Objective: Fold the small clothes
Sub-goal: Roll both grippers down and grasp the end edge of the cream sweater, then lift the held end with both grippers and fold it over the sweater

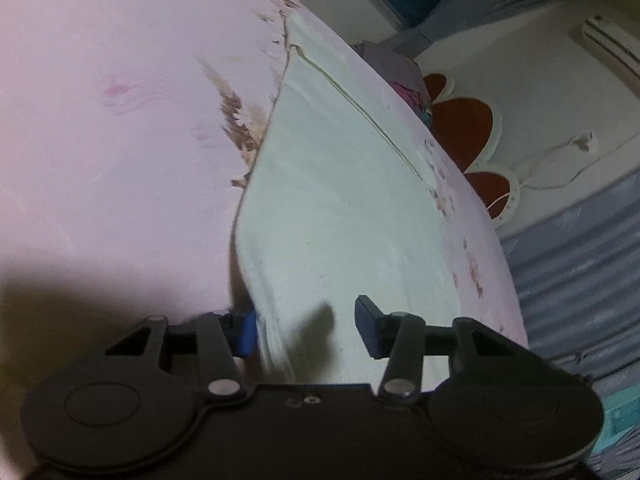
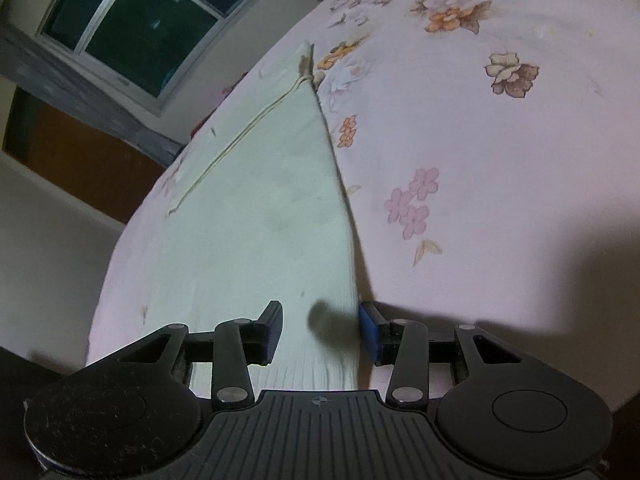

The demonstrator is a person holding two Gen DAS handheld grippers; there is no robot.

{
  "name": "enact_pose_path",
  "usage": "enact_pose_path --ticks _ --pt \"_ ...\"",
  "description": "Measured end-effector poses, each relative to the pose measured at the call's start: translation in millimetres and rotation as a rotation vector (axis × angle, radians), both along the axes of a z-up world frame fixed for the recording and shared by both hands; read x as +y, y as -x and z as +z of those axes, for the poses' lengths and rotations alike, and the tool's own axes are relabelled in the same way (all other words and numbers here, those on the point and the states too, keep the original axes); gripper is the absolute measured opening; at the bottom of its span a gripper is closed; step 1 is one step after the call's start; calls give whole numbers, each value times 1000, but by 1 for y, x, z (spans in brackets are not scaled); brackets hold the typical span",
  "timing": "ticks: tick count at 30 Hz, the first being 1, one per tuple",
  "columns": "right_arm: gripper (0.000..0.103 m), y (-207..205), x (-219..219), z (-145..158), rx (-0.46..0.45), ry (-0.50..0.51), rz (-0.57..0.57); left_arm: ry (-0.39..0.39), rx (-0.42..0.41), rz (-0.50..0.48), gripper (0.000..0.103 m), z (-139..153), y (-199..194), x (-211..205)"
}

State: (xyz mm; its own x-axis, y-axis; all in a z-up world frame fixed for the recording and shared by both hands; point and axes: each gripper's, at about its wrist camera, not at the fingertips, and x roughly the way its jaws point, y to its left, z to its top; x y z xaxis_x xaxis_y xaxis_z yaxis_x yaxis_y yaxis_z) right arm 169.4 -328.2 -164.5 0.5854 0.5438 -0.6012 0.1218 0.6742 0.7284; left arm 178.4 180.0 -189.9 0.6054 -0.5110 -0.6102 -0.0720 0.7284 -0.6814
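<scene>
A pale green-white garment (image 1: 332,208) lies spread flat on a pink floral bedsheet (image 1: 120,120). It also shows in the right wrist view (image 2: 260,208), with a stitched seam running along its far side. My left gripper (image 1: 306,328) is open, its jaws straddling the garment's near left edge. My right gripper (image 2: 322,330) is open, its jaws straddling the garment's near right edge. The cloth lies between both pairs of pads but is not pinched.
The bedsheet (image 2: 480,160) covers the bed in both views. A red flower-shaped mat (image 1: 464,128) and a white cable (image 1: 560,160) lie on the floor beyond the bed edge. A window (image 2: 132,32) and a wall stand past the bed on the right wrist side.
</scene>
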Motion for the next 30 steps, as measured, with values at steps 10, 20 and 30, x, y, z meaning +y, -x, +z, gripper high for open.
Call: enact_pose_path --ticks 10,20,30 --pt "42 -4 -1 2 -41 -57 20 41 2 15 42 -6 -2 5" --pt "17 1 5 -12 9 -75 110 34 2 29 31 -9 3 7" --pt "4 4 6 16 -100 -44 124 11 -63 128 4 5 12 16"
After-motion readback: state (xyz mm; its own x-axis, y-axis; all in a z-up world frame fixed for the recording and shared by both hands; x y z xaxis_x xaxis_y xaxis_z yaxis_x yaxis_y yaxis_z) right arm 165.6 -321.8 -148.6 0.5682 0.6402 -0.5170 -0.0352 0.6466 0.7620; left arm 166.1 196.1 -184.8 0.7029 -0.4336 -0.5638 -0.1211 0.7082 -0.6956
